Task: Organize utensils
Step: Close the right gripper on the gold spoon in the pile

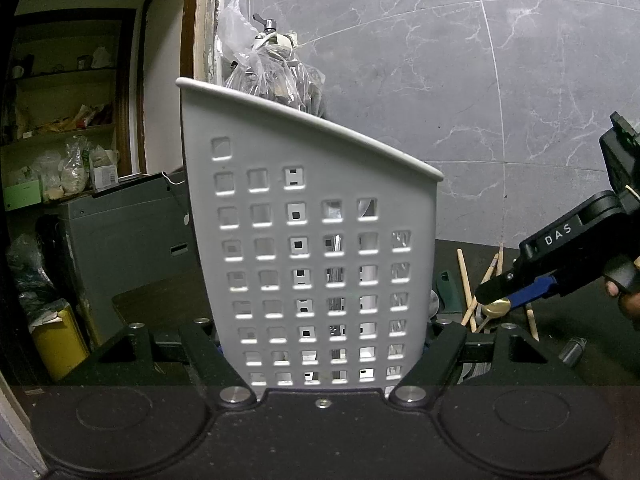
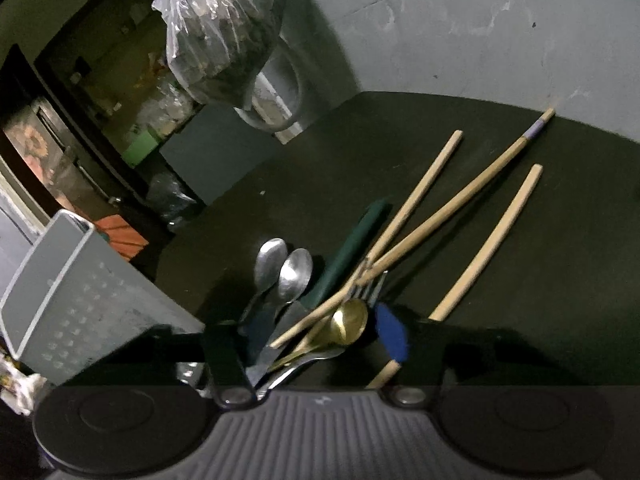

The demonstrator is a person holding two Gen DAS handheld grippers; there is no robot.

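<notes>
My left gripper is shut on a grey perforated utensil holder, one finger on each side of its base; the holder stands upright with cutlery showing through its holes. In the right wrist view the holder is at the left. My right gripper hangs over a pile of utensils on the dark table, its jaws apart around them. A gold spoon lies beside the blue pad. Two silver spoons, a fork, a green handle and wooden chopsticks lie there too. The left wrist view shows the right gripper just above the gold spoon.
A clear plastic bag hangs by the grey marble wall behind the holder. Left of the table stand a grey box, a yellow bin and cluttered shelves. A person's fingers hold the right gripper.
</notes>
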